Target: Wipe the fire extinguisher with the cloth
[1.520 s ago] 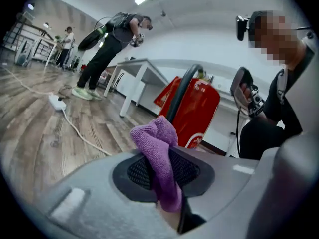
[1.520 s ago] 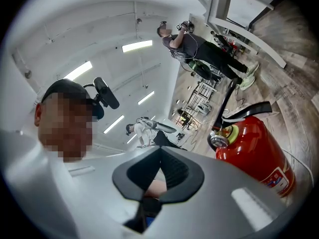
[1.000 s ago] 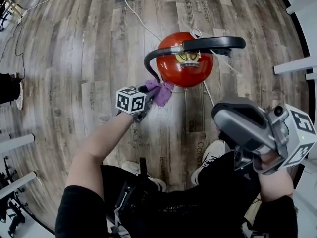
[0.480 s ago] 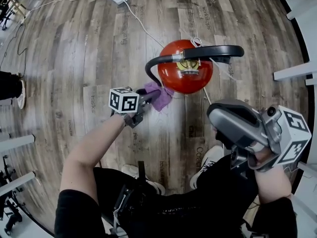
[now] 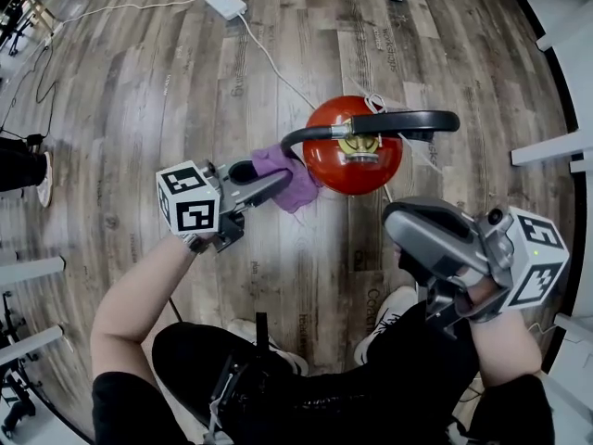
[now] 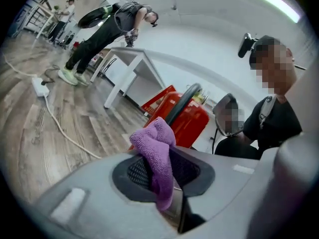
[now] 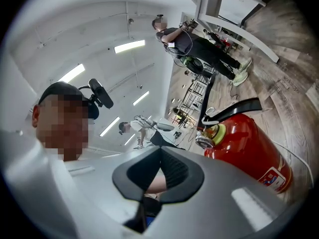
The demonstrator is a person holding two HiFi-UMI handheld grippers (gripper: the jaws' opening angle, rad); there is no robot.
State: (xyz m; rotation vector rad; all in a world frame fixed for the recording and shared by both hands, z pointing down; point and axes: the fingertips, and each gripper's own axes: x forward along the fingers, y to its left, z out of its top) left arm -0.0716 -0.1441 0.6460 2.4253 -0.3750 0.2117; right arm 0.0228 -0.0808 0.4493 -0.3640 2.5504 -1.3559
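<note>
The red fire extinguisher [image 5: 352, 156] stands upright on the wood floor, its black hose [image 5: 389, 120] arching over the top. My left gripper [image 5: 276, 184] is shut on a purple cloth [image 5: 283, 170], which it holds raised at the extinguisher's upper left side. In the left gripper view the cloth [image 6: 158, 156] bulges up from between the jaws, with the extinguisher [image 6: 194, 121] just beyond. My right gripper [image 5: 417, 225] hangs near my body, below right of the extinguisher, shut and holding nothing. In its own view the extinguisher [image 7: 249, 146] stands to the right, apart from the jaws.
A white power strip [image 5: 225, 3] and its cable [image 5: 269, 58] lie on the floor beyond the extinguisher. White table legs [image 5: 551, 146] stand at the right. My shoe [image 5: 394, 306] is near the extinguisher's base. Other people stand by a white table [image 6: 132, 63] farther off.
My left gripper has risen with the cloth from low beside the extinguisher to near its top. The right gripper has stayed where it was.
</note>
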